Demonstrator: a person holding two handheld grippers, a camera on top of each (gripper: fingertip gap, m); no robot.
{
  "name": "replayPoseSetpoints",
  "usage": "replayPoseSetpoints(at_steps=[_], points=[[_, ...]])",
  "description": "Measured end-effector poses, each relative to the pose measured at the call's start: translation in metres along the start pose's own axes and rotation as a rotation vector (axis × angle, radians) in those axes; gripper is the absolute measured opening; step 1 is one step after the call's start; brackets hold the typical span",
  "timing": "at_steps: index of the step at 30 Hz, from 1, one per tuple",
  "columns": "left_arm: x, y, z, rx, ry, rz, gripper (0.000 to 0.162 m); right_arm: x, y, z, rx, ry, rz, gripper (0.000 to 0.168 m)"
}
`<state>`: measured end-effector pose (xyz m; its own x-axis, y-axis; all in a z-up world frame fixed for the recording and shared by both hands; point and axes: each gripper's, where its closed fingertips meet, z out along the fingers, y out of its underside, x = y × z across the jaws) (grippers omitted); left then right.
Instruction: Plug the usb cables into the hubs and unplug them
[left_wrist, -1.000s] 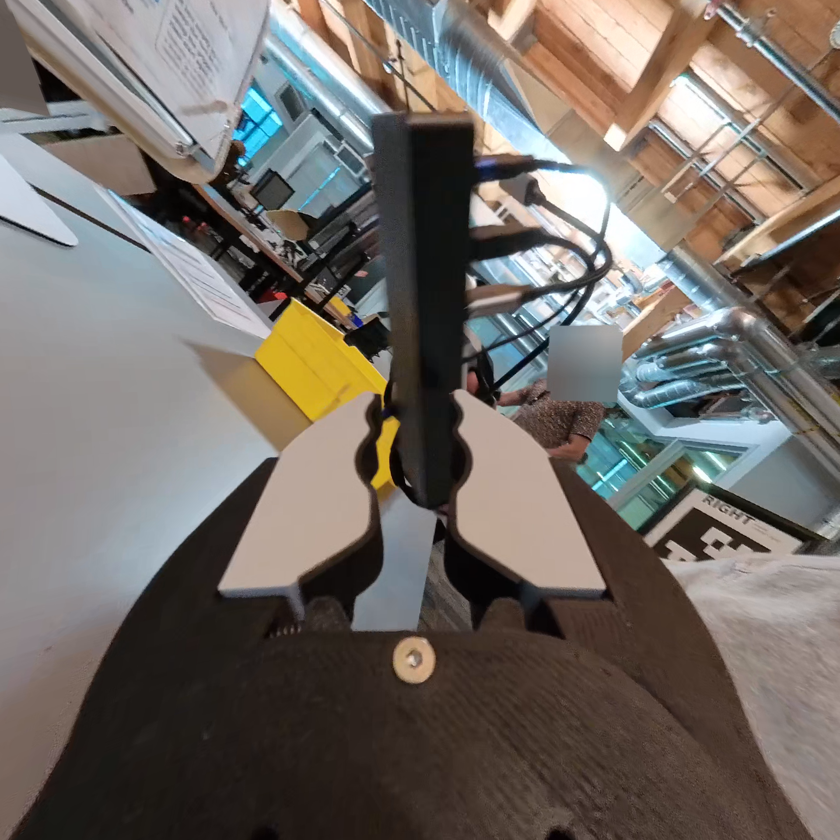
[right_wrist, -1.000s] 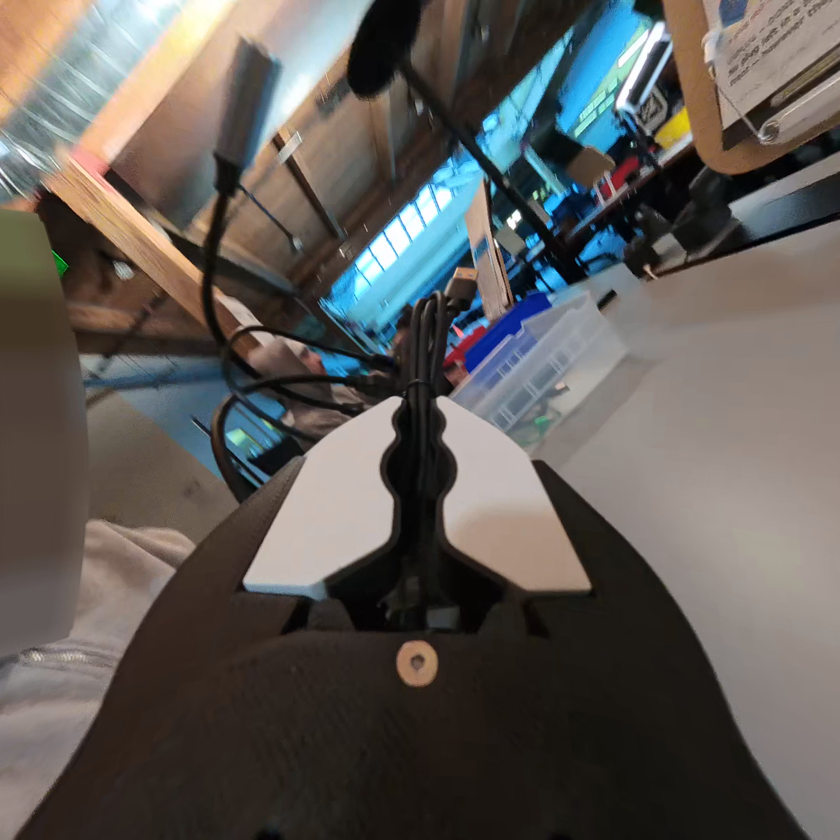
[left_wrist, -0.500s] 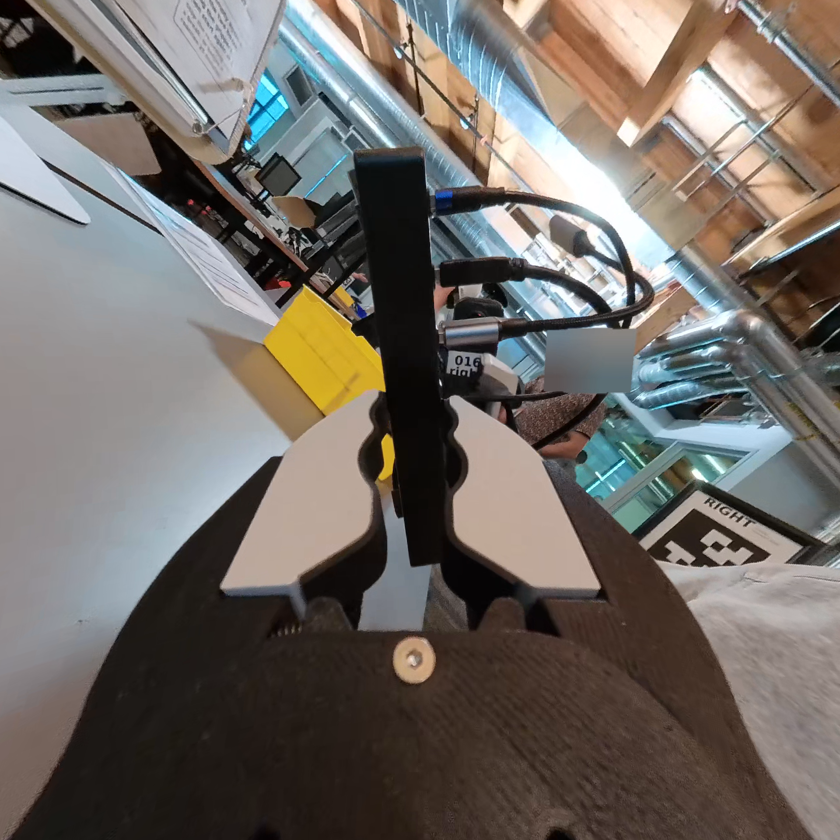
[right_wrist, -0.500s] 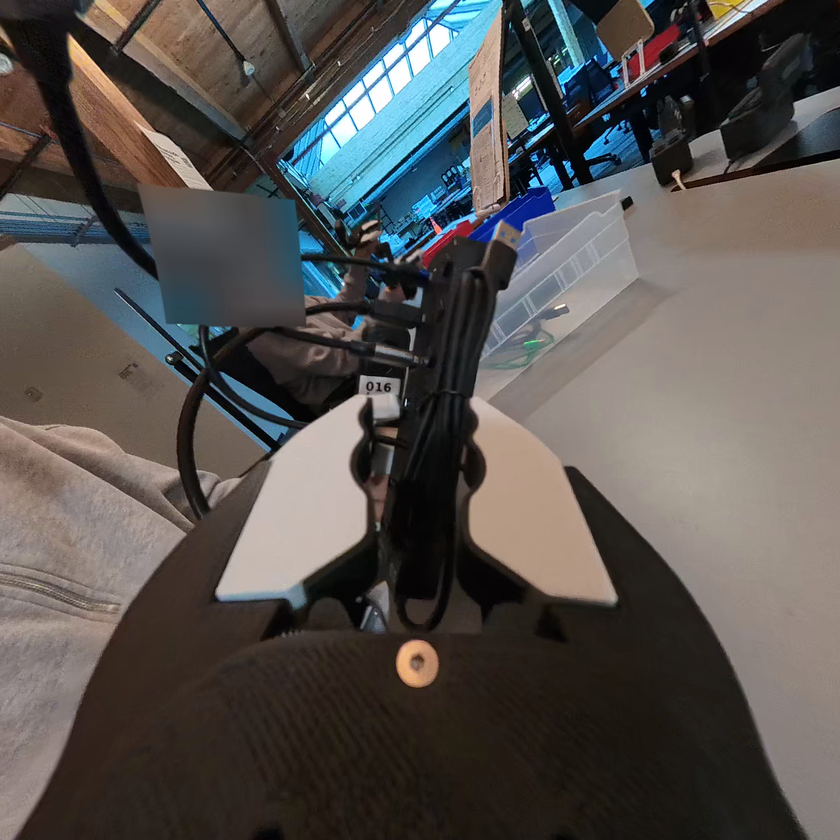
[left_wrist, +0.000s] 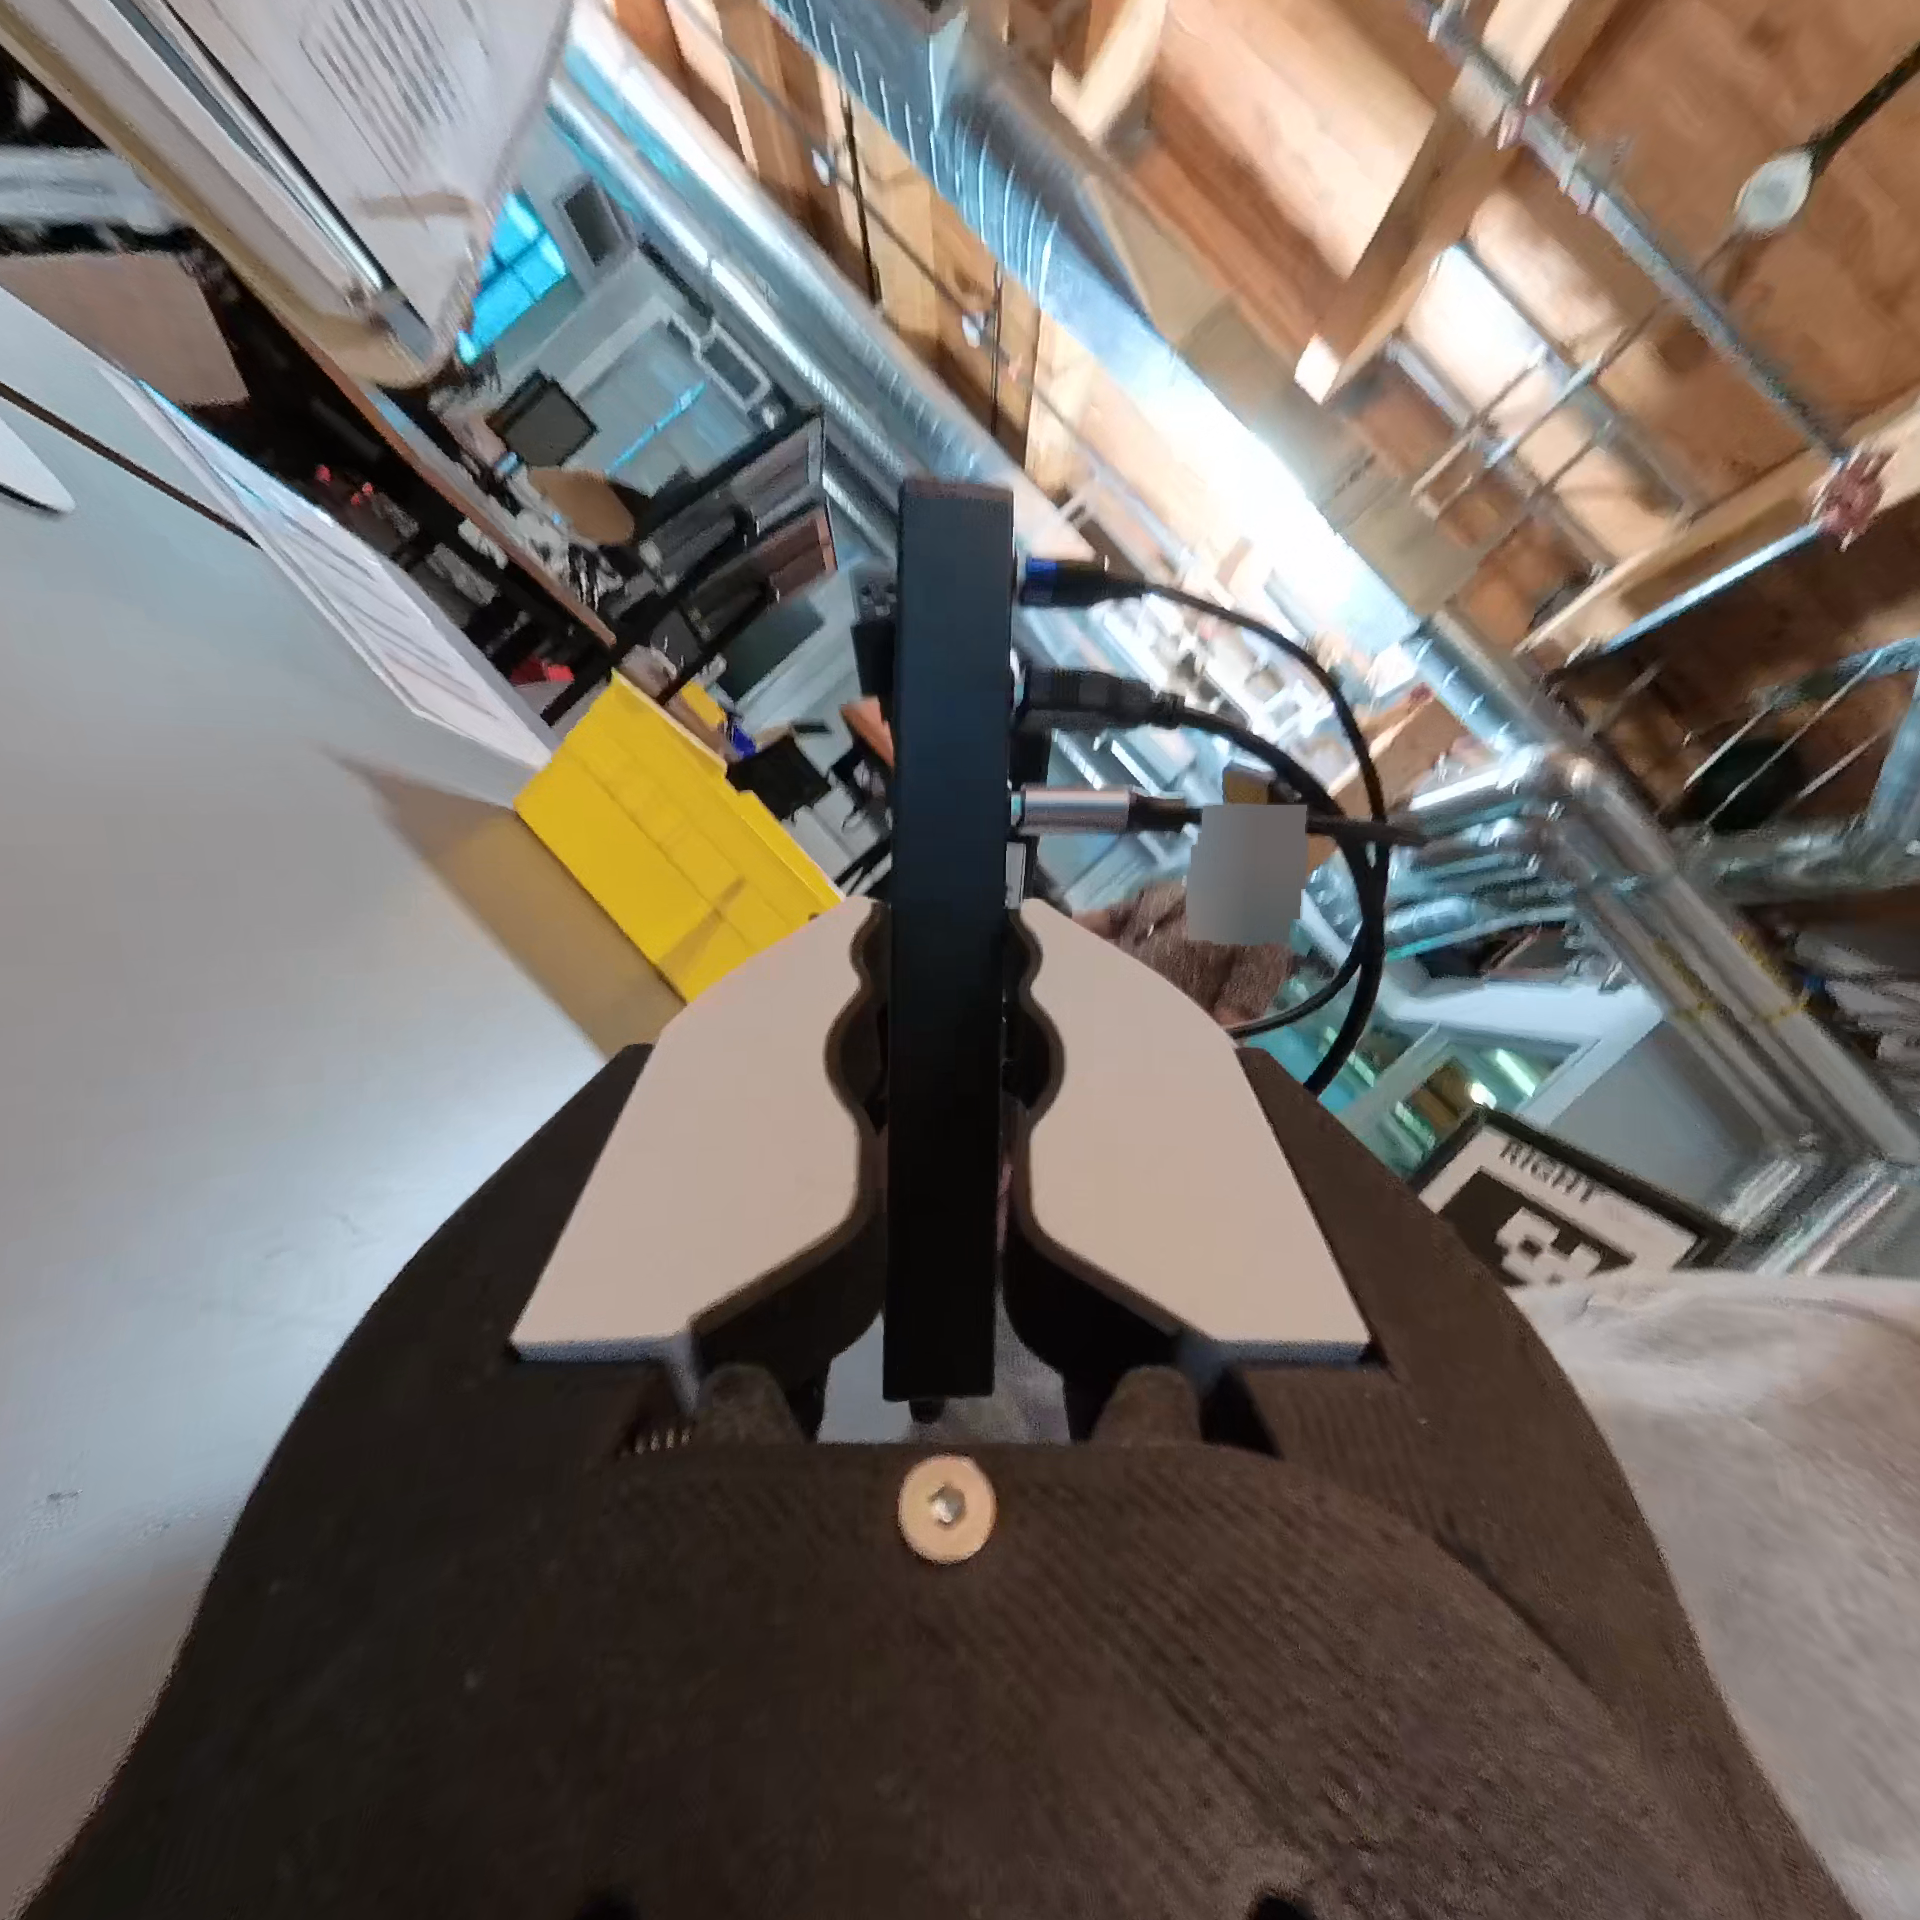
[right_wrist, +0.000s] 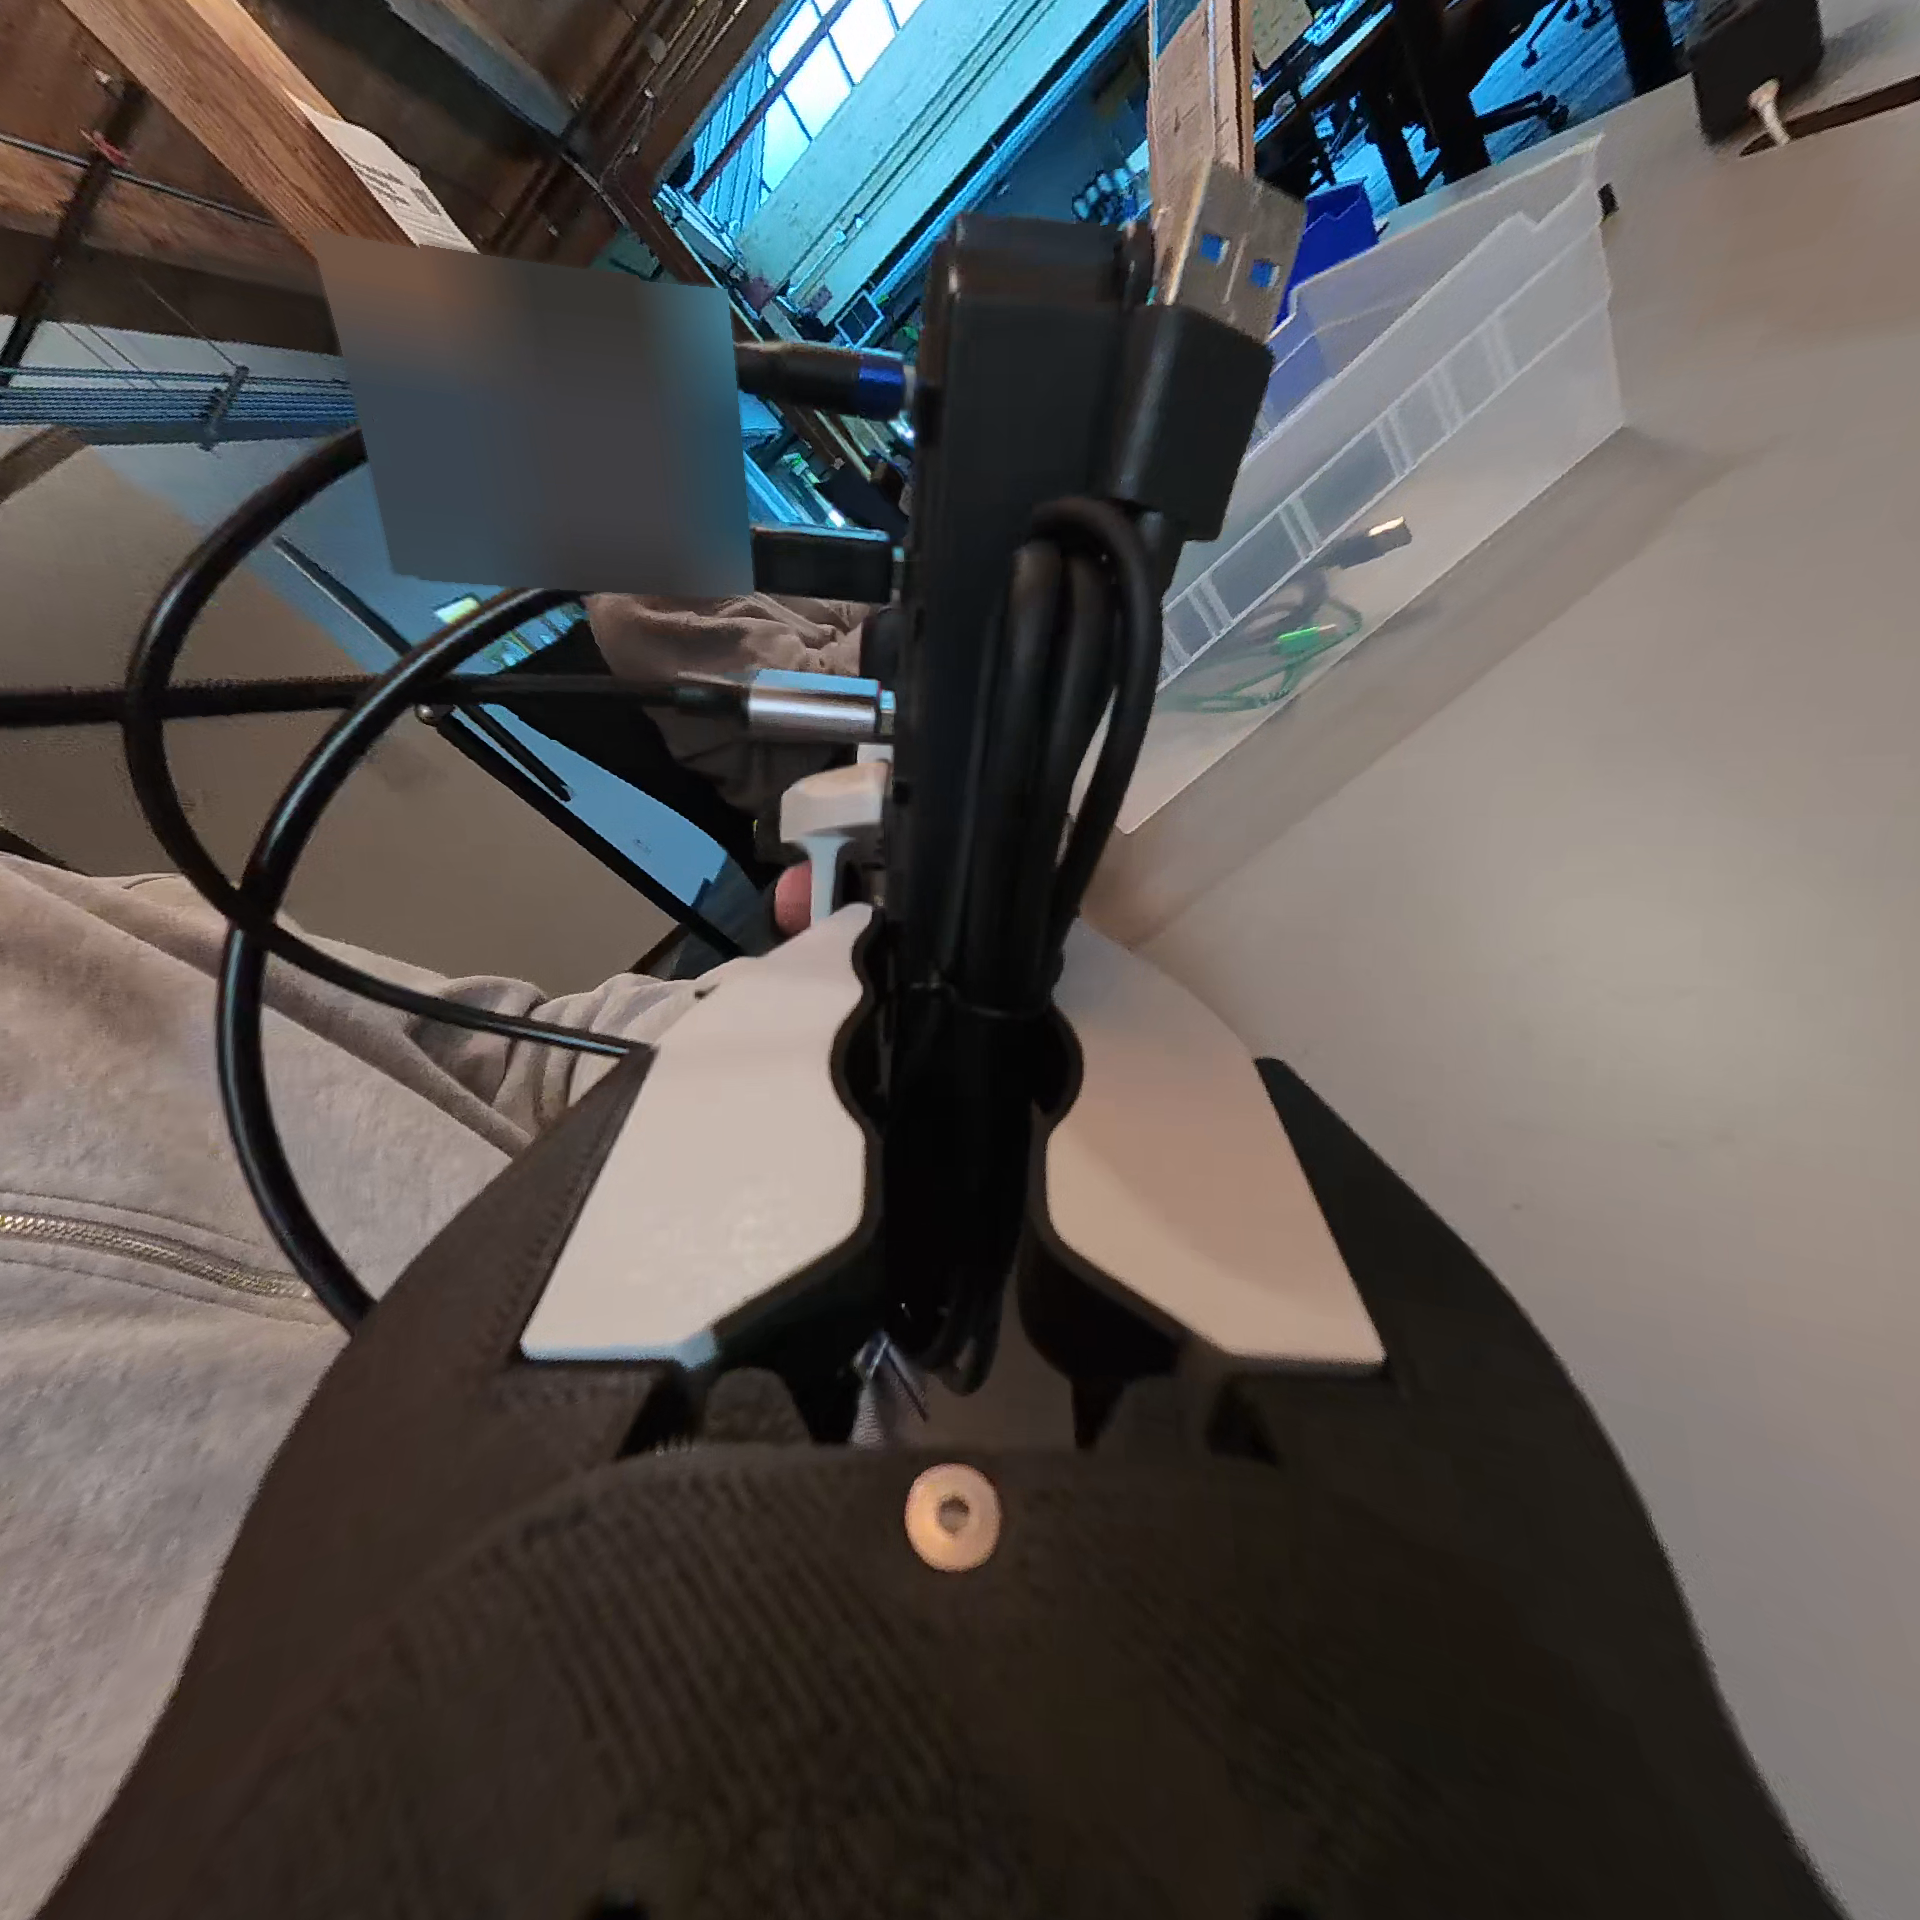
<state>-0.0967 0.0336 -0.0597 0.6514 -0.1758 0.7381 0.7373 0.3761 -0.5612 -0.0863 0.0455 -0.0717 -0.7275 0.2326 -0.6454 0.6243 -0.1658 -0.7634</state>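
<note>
Black USB hub (left_wrist: 951, 935) clamped edge-on between the pale fingers (left_wrist: 727, 1122) of the left gripper (left_wrist: 948, 940), held up off the white table (left_wrist: 208, 1039). Three USB cables seated in ports along one side: a blue-collared plug (left_wrist: 1044, 569) farthest out, a black plug (left_wrist: 1081, 691) in the middle, a silver plug (left_wrist: 1081, 810) nearest the fingers. Plugging seemingly done or close to it; whether any port stands empty, hard to tell. Unplugging of all three not yet begun, by the look of it. Right gripper (right_wrist: 956, 997) closed on a folded bundle of black cord (right_wrist: 1081, 790), probably the hub's own lead, ending in a loose USB-A connector (right_wrist: 1231, 249) pointing away and plugged into nothing, right beside the hub body (right_wrist: 997, 436). Same three plugs visible here on the opposite side. Counted: one hub, three inserted cables, one free connector. Also one yellow bin (left_wrist: 665, 842) and one clear divided tray (right_wrist: 1455, 395) with a green cable (right_wrist: 1299, 644) inside, both on the table.
</note>
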Motion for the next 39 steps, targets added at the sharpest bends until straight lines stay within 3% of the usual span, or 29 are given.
replayPoseSetpoints(at_steps=[4,8,11,14,17,20,24,27,36,39], points=[[-0.004,-0.023,-0.012,0.108,0.002,-0.04,0.02,0.001,-0.024,-0.02,0.063,0.055,-0.035,0.025],[-0.01,-0.027,-0.016,0.116,-0.014,-0.05,0.019,0.0,-0.086,-0.078,0.314,0.119,-0.037,0.025],[-0.017,-0.019,-0.013,0.094,-0.03,-0.1,0.02,0.015,-0.135,-0.157,0.583,0.246,0.013,0.025],[-0.015,-0.011,-0.009,0.072,-0.012,-0.127,0.02,0.048,-0.163,-0.259,0.878,0.444,0.072,0.025],[-0.004,-0.001,-0.002,0.01,0.032,-0.09,0.014,0.09,-0.159,-0.353,1.138,0.667,0.17,0.024],[0.002,0.007,0.003,-0.034,0.034,-0.039,0.014,0.128,-0.137,-0.399,1.168,0.887,0.242,0.025],[0.002,0.013,0.005,-0.05,0.045,-0.053,0.014,0.158,-0.112,-0.424,1.256,0.969,0.414,0.025],[0.002,0.011,0.004,-0.041,0.053,-0.07,0.014,0.17,-0.108,-0.417,1.229,0.973,0.496,0.025],[0.004,0.006,0.002,-0.029,0.054,-0.061,0.014,0.185,-0.106,-0.406,1.121,1.13,0.53,0.025],[0.004,0.007,0.002,-0.033,0.054,-0.061,0.014,0.188,-0.104,-0.4,1.006,1.199,0.522,0.03]])
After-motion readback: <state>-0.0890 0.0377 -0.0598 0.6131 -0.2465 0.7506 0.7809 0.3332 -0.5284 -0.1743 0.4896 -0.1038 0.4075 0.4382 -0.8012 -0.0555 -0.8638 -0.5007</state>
